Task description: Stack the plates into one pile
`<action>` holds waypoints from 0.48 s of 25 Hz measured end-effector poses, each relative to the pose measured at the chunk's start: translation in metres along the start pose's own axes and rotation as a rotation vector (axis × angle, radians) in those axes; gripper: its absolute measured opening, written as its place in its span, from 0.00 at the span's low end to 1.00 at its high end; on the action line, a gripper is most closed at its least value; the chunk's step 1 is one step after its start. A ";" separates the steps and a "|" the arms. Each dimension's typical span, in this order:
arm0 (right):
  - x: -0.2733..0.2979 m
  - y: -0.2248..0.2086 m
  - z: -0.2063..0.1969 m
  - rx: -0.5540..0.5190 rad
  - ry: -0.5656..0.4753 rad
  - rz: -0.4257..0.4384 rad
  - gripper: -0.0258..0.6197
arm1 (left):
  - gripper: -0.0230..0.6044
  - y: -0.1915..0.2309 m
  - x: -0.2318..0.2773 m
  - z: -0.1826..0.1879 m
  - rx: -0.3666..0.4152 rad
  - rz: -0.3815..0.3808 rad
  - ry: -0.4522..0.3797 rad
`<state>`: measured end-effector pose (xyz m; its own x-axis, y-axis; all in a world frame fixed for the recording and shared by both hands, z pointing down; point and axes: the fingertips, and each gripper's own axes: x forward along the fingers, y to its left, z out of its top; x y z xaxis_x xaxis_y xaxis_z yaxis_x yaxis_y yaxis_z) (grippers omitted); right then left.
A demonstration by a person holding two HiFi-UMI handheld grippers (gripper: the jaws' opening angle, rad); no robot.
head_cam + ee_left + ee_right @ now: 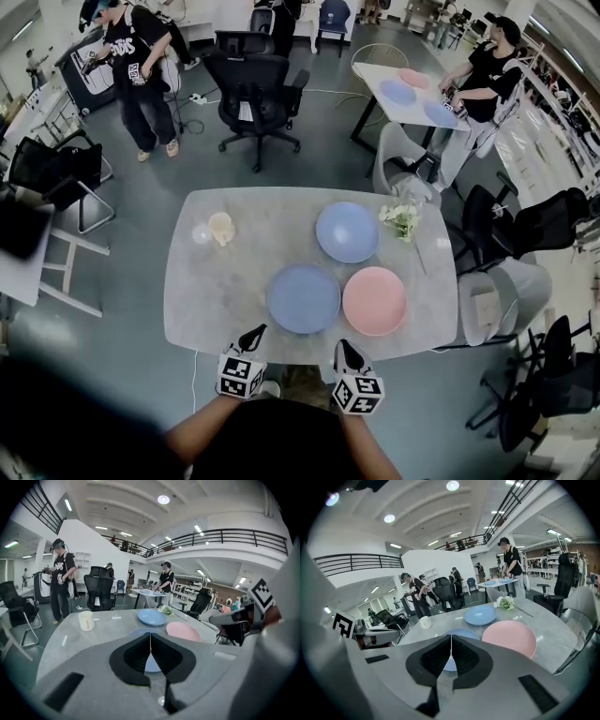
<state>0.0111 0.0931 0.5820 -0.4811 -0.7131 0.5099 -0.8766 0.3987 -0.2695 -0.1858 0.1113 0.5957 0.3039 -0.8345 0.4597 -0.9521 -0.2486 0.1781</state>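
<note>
Blue near plate (303, 298) sits by the front edge of the worktop (225, 281). The pink plate (374, 301) is just beside it on the right, rims close; contact not certain. Farther back lies the far plate (347, 232), also blue, apart from both. All three lie flat and single, nothing stacked. The task reads as not yet begun: two plates have to go onto a third.

The cup (221, 228) stands at back left and the flowers (401, 218) at back right, both clear of the plates.

The left tongs (254, 335) and right tongs (344, 348) hover at the front edge, short of the plates, both pinched together with nothing between them. Each gripper view shows the near plate just beyond the closed tips. The tongs would need to part before any plate is taken.
</note>
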 end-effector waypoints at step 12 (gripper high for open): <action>0.111 -0.077 -0.061 0.069 0.238 -0.009 0.06 | 0.23 0.058 0.130 -0.051 -0.157 0.110 0.234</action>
<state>0.0255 0.0182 0.7089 -0.4642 -0.5573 0.6884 -0.8835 0.3465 -0.3152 -0.2001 0.0140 0.7103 0.2166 -0.7113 0.6687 -0.9683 -0.0692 0.2400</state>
